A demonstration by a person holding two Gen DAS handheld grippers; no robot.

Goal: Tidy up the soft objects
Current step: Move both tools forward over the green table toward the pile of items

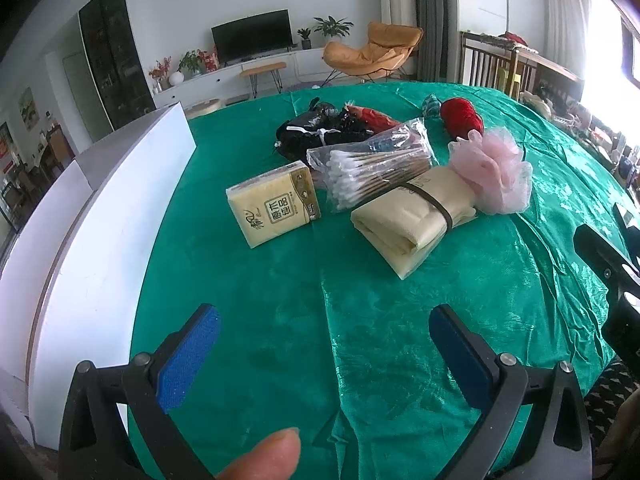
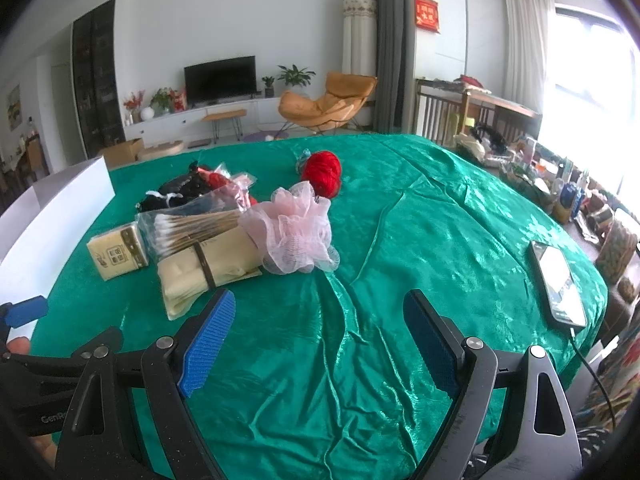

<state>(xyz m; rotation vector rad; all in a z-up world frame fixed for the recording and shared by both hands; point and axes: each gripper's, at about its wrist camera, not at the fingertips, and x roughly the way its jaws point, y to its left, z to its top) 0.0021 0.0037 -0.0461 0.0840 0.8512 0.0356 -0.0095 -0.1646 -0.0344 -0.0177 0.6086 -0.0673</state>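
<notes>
Soft objects: cotton swabs (image 1: 372, 168) inside clear bag; white box (image 1: 100, 216) beside; both hand-held grippers (image 1: 324, 354) (image 2: 320, 344) apart.

- A smartphone (image 2: 558, 286) lies flat near the right edge of the worktop, on the green velvet cloth (image 2: 400, 320), with a cable running off its near end.
- A white box (image 1: 100, 216) stands along the worktop's left edge.
- Beyond the far edge: a black television (image 2: 220, 79) on a white cabinet, an orange lounge chair (image 2: 326, 104), potted plants (image 2: 296, 76), and a wooden crib (image 2: 460, 112).
</notes>
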